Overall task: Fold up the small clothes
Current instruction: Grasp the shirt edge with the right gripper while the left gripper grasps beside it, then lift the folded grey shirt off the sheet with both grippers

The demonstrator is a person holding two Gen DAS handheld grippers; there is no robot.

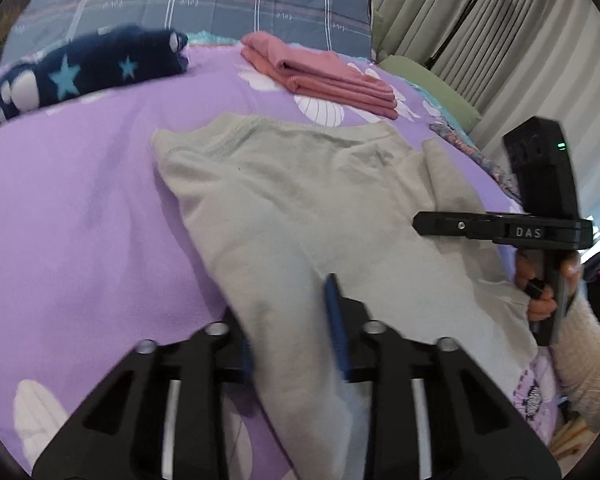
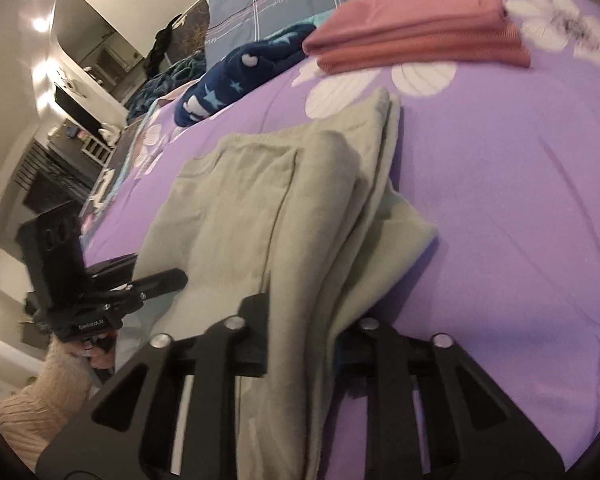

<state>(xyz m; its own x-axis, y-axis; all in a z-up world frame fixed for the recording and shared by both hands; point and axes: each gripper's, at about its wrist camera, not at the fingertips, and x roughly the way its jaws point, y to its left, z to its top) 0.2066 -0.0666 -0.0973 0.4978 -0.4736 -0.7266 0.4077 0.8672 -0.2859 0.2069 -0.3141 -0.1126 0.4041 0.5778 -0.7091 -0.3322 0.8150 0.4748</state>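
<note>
From the left wrist, the left gripper [image 1: 290, 332] pinches the near edge of a pale green garment [image 1: 300, 200], cloth bunched between its blue-padded fingers [image 1: 336, 320]; the garment spreads ahead of it over the purple bedspread [image 1: 80, 200]. Farther ahead lie folded pink clothes [image 1: 324, 76] and, ahead to the left, a navy star-patterned garment [image 1: 80, 72]. To its right, the right gripper [image 1: 424, 226] reaches onto the same cloth. From the right wrist, the right gripper [image 2: 300, 332] pinches a thick fold of the pale green garment [image 2: 260, 208], which stretches ahead; the left gripper [image 2: 172, 280] sits just left at the cloth's edge.
</note>
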